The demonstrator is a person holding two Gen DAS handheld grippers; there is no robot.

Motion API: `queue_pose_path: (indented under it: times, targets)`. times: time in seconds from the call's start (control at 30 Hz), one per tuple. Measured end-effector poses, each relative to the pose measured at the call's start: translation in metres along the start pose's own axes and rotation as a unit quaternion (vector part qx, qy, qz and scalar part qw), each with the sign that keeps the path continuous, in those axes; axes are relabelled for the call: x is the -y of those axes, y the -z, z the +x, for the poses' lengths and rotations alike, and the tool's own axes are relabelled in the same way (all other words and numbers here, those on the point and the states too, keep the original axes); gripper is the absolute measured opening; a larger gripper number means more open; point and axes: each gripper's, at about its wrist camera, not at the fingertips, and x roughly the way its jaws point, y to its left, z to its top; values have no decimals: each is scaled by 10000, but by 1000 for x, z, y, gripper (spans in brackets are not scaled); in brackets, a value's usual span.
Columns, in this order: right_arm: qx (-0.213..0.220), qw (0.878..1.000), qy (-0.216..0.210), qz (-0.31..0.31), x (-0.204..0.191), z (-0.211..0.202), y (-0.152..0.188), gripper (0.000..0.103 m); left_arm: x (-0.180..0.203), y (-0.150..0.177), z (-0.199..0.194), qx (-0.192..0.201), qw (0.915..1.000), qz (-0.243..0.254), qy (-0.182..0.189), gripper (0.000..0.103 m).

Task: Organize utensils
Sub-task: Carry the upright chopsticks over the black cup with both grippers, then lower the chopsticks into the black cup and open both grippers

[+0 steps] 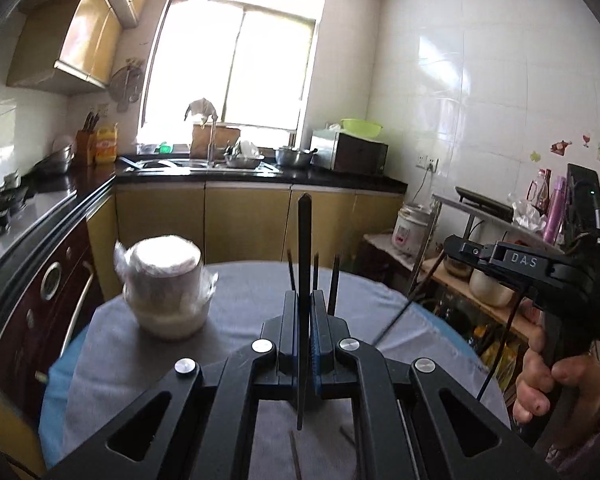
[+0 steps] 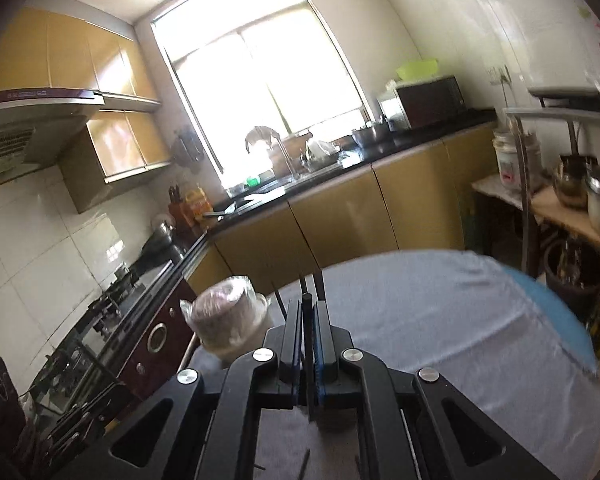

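Note:
My left gripper [image 1: 304,300] is shut on a black chopstick [image 1: 305,240] that stands upright between its pads, above a round table. My right gripper [image 2: 308,308] is shut on another black chopstick [image 2: 307,336], also held clear of the table. In the left wrist view the right gripper [image 1: 452,248] hovers at the right, held by a hand [image 1: 540,380], with its thin chopstick [image 1: 396,318] slanting down-left. More dark chopsticks [image 1: 334,284] [image 2: 320,280] poke out just beyond the fingers, their lower ends hidden. Loose chopsticks [image 1: 294,454] [image 2: 304,464] lie on the cloth below.
A plastic-wrapped white container [image 1: 166,284] [image 2: 226,316] stands at the table's left side. The table [image 1: 420,328] [image 2: 440,320] has a grey cloth over blue. A stove and counter [image 1: 40,208] run along the left; shelves with pots [image 1: 488,280] stand at the right.

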Motion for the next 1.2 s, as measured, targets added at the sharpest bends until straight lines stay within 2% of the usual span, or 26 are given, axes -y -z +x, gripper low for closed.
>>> queue_pose_path:
  times: [0.2,0.3,0.43,0.53,0.63,0.77,0.9,0.93,1.07,1.2]
  targets:
    - [138,9994,136,-304,-17,20,-40,6,3,-46,36,135,9997,-11,197,6]
    - [149,9993,162,-307,-17,31,-54,6,8,-54,56,97,9997,-30,243,6]
    - [170,9993,140,-307,-18,45,-64,6,10,-49,82,-74,9996,-92,270,6]
    - [78,9991,179,-388,-17,57,-59,6,6,-36,104,-273,9991,-240,228,6]
    - [-230,9989,218,-338,-8,74,-43,6,-3,-18,123,-556,9976,-396,128,6]
    - [-461,9982,217,-302,2,87,-25,6,-10,-3,135,-776,9959,-458,49,6]
    - [-962,9951,24,-213,8,101,-10,7,-15,5,138,-994,9937,-515,76,7]
    - [-1080,9941,-24,-134,10,103,-6,7,-15,8,133,-1030,9935,-486,69,12]
    - [-1192,9926,-56,209,27,90,11,22,-17,19,102,-834,9957,-402,-40,49]
    - [-1164,9921,-58,474,50,60,40,35,-18,49,60,-773,9966,-182,-235,54]
